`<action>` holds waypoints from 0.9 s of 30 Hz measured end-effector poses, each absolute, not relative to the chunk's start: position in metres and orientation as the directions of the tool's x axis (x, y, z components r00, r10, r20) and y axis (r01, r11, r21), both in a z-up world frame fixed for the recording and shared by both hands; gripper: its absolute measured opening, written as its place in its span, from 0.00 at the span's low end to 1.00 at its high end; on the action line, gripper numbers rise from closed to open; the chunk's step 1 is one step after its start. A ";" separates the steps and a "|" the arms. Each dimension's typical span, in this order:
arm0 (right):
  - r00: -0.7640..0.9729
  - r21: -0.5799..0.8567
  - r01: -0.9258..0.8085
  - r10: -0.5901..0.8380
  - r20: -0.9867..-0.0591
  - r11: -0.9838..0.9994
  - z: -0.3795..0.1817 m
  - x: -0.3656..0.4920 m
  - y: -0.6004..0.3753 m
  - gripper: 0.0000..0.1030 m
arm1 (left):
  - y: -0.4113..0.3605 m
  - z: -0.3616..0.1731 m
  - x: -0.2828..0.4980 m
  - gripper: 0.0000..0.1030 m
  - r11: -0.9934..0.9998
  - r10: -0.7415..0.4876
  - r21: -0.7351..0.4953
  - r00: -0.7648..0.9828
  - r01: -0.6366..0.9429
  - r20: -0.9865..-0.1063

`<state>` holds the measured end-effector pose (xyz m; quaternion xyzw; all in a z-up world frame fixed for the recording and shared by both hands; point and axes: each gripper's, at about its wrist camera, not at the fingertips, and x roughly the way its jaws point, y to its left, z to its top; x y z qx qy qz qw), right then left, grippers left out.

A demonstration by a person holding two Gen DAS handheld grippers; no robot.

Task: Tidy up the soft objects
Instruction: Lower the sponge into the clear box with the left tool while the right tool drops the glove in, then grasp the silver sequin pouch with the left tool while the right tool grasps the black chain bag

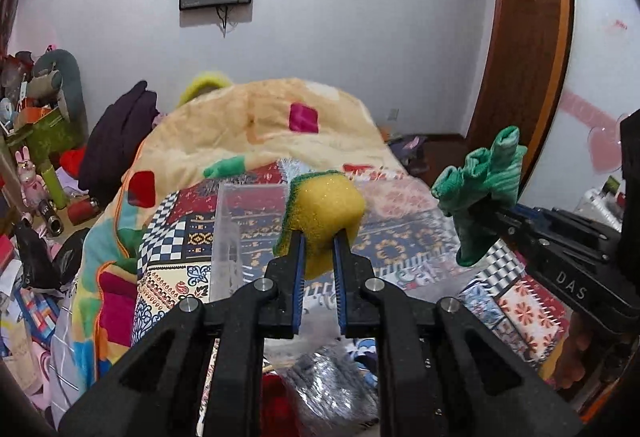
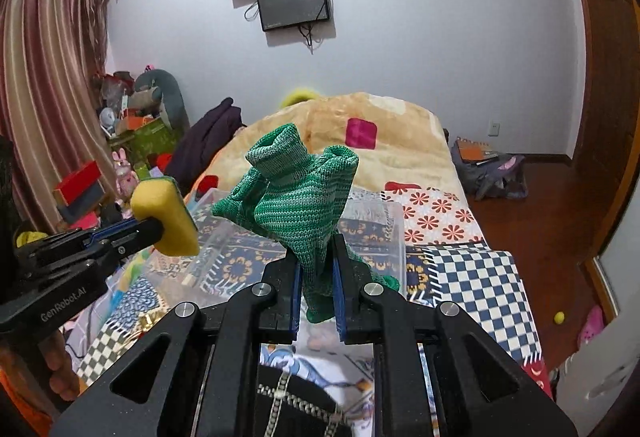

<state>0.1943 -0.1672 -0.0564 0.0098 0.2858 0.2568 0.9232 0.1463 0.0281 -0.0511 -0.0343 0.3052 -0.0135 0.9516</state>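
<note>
Holding both loads aloft over the bed (image 2: 472, 261), I have the left gripper (image 1: 319, 237) with its jaws clamped on the yellow sponge (image 1: 326, 203) and the right gripper (image 2: 316, 269) with its jaws pinching the green knit cloth (image 2: 294, 193). The clear plastic bin (image 2: 376, 225) sits on the patchwork bedspread just beyond both, at about twelve o'clock from the right wrist view. I judge the drop goes best one load at a time, lowering each inside the rim before parting the jaws, so neither catches the wall.
</note>
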 end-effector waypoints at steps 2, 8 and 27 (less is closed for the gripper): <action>0.699 0.159 -0.467 0.473 -0.537 0.870 -0.061 0.200 -0.162 0.12 | 0.029 -0.058 0.156 0.12 0.998 -0.048 -0.070 0.793 0.008 -0.607; 0.660 0.137 -0.462 0.443 -0.607 0.876 -0.080 0.219 -0.147 0.12 | 0.025 -0.075 0.176 0.12 0.999 -0.038 -0.037 0.746 0.019 -0.665; 0.646 0.108 -0.456 0.412 -0.642 0.883 -0.086 0.215 -0.146 0.59 | 0.031 -0.072 0.161 0.40 0.996 -0.062 -0.087 0.745 0.005 -0.664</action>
